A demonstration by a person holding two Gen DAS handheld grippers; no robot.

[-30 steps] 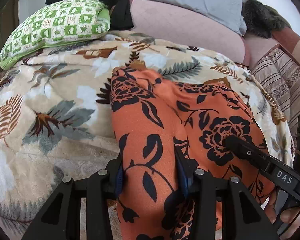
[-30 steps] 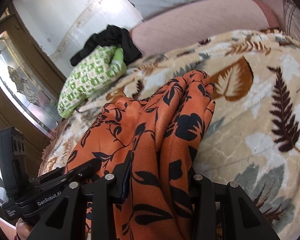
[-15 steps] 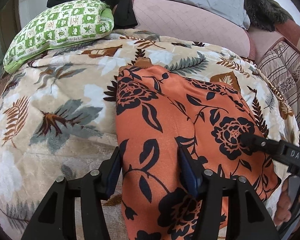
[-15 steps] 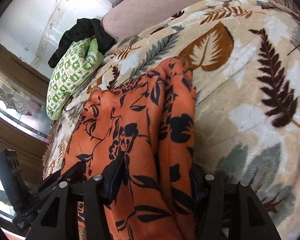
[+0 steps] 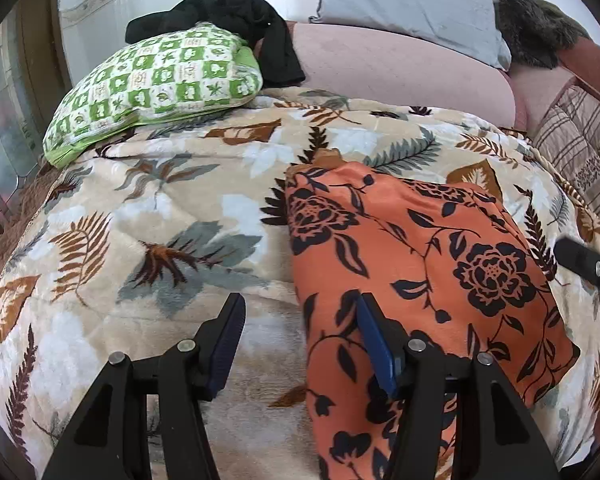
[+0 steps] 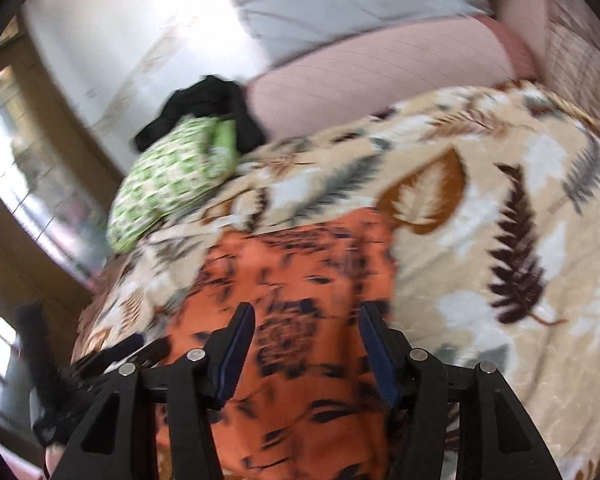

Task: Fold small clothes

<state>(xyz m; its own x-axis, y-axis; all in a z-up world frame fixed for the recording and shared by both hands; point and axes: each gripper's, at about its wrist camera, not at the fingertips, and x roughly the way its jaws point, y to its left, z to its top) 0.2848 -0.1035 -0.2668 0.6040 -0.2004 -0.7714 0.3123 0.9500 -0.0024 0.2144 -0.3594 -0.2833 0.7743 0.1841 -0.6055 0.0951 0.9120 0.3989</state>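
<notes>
An orange cloth with black flowers [image 5: 420, 264] lies flat and folded on the leaf-patterned blanket [image 5: 148, 240]. My left gripper [image 5: 300, 314] is open above the cloth's left edge. Its right finger [image 5: 374, 340] overlaps the cloth, and mostly blanket shows between the fingers. The right wrist view is blurred. There my right gripper [image 6: 306, 318] hovers over the orange cloth [image 6: 300, 264], its jaws closing, with the pads clear of the fabric below. The right gripper's tip [image 5: 588, 268] shows at the right edge. The left gripper [image 6: 100, 360] appears as a dark blur at lower left.
At the head of the bed lie a green checked pillow [image 5: 156, 88], a black garment [image 5: 236, 12], a pink bolster [image 5: 400, 68] and a grey pillow [image 5: 404, 4]. Striped bedding [image 5: 576, 136] runs along the right side. A glass door [image 6: 20, 168] stands on the left.
Both grippers have let go of the orange cloth and drawn back and up. The cloth now rests flat on the blanket. My left gripper stands wider and sits further left.
</notes>
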